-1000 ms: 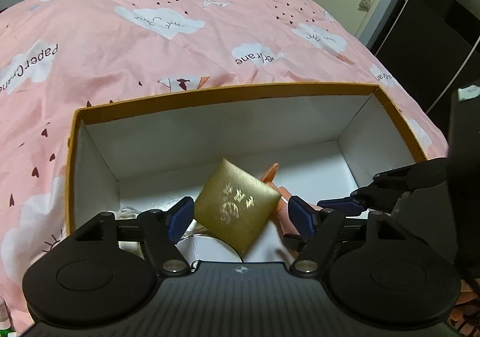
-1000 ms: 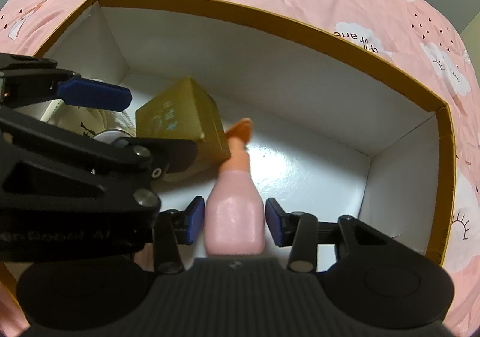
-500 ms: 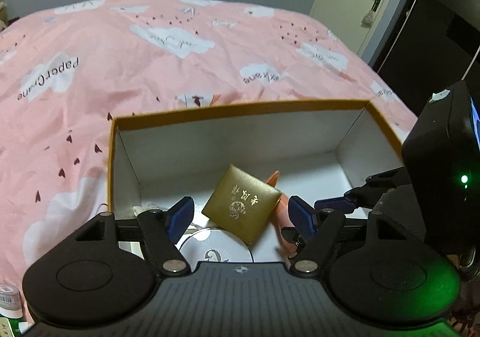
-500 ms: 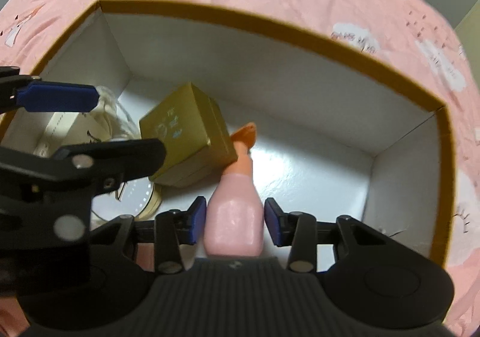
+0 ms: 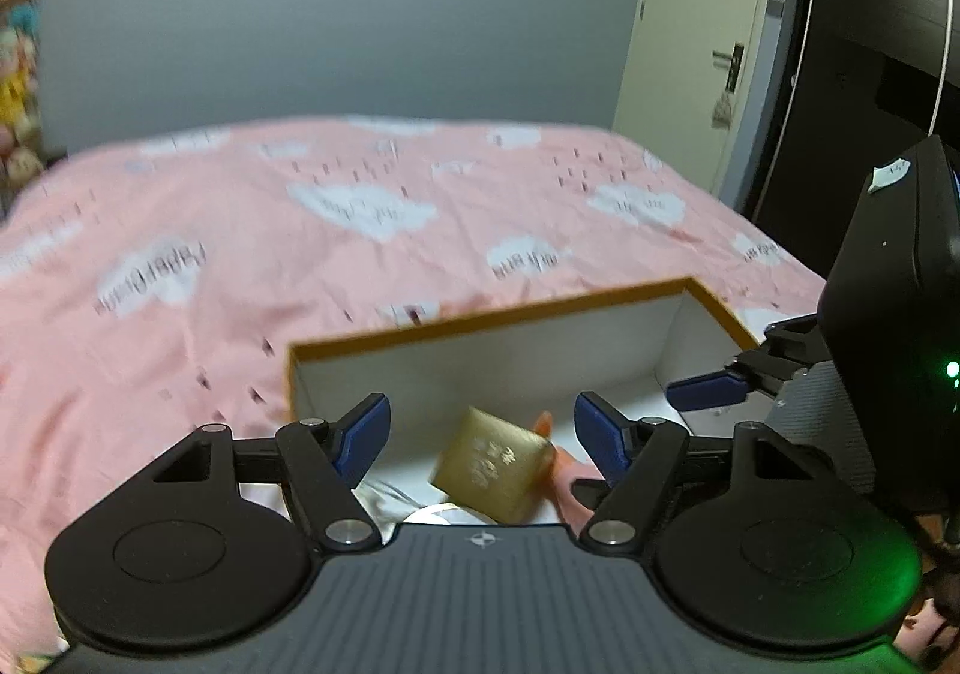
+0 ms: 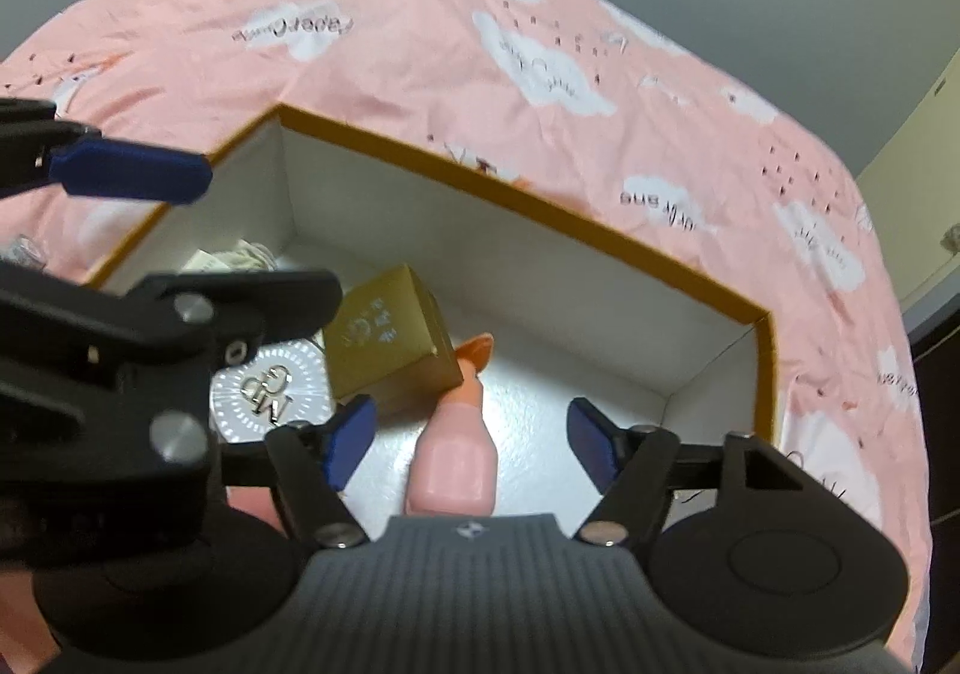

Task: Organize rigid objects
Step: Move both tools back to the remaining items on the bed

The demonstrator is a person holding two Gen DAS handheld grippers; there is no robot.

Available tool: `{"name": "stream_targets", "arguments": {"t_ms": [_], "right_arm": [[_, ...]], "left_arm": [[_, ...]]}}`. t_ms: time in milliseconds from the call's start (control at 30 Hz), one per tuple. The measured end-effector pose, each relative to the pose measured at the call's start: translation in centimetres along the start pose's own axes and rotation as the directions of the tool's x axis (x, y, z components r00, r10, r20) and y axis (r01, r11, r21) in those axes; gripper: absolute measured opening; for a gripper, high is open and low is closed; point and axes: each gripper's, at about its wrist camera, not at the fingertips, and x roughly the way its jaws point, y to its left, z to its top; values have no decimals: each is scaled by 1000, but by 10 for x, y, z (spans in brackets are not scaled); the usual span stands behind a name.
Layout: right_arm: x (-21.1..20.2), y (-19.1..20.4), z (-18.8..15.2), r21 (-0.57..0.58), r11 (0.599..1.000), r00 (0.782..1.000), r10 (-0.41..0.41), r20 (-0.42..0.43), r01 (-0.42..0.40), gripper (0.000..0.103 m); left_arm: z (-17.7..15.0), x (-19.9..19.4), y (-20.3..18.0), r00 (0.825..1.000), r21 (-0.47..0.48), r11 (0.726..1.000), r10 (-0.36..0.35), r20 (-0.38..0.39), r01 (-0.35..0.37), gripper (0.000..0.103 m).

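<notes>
Lying in cardboard box (image 6: 528, 206) on bed (image 5: 240, 284): round disc (image 6: 270, 392), half hidden | glossy gold cube box (image 6: 384, 338), blurred | pink bottle (image 6: 456, 464), base cut off | left gripper (image 5: 480, 434) fingers spread, empty | right gripper (image 6: 468, 440) fingers opening, clear of bottle between them

The bedspread (image 6: 420, 50) is soft, matt pink cloth. The box (image 6: 540, 248) looks like cardboard with a glossy white floor. Inside, the gold carton (image 6: 384, 338) has a metallic sheen, and the pink bottle (image 6: 456, 470) is smooth plastic.
</notes>
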Motion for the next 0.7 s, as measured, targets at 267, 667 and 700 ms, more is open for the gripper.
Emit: {"name": "stream_targets", "arguments": {"t_ms": [267, 667, 700], "right_arm": [[-38, 17, -5, 35, 999, 990, -29, 138, 25, 75], [-76, 93, -2, -14, 991, 936, 131, 328, -134, 78], [-78, 100, -3, -23, 989, 931, 143, 337, -143, 78]], "left_arm": [[-11, -43, 16, 992, -16, 998, 67, 103, -66, 82], [-36, -106, 75, 961, -93, 967, 249, 123, -238, 79], [-39, -110, 81, 956, -99, 961, 268, 119, -257, 79]]}}
